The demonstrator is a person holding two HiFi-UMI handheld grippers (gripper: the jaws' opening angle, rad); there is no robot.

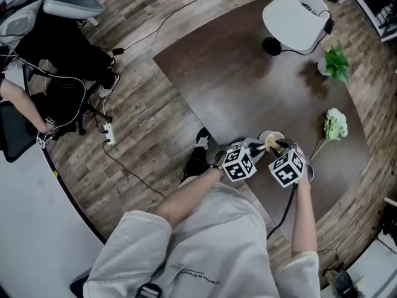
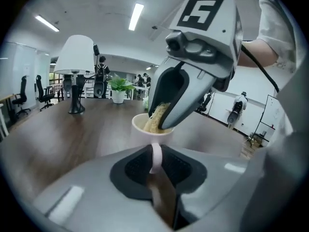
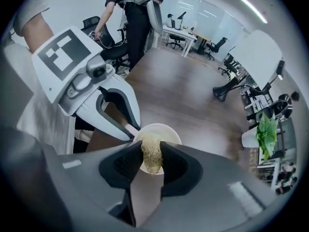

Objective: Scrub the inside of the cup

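A pale pink cup [image 1: 270, 139] stands on the dark brown table [image 1: 236, 79] near its front edge. My left gripper [image 2: 155, 159] is shut on the cup's handle [image 2: 156, 154], and the cup [image 2: 150, 128] stands upright just beyond its jaws. My right gripper [image 3: 152, 164] is shut on a yellowish fibrous scrubber [image 3: 151, 154], which reaches down into the cup [image 3: 157, 134] from above. In the left gripper view the scrubber [image 2: 157, 118] shows inside the rim, under the right gripper's jaws. In the head view both grippers [image 1: 263, 160] sit side by side at the cup.
A white lamp [image 1: 298, 17] stands at the table's far side, with a small potted plant [image 1: 335, 64] to its right. A white flower stem [image 1: 334, 126] lies on the table right of the cup. Office chairs and cables [image 1: 62, 61] are on the wooden floor at the left.
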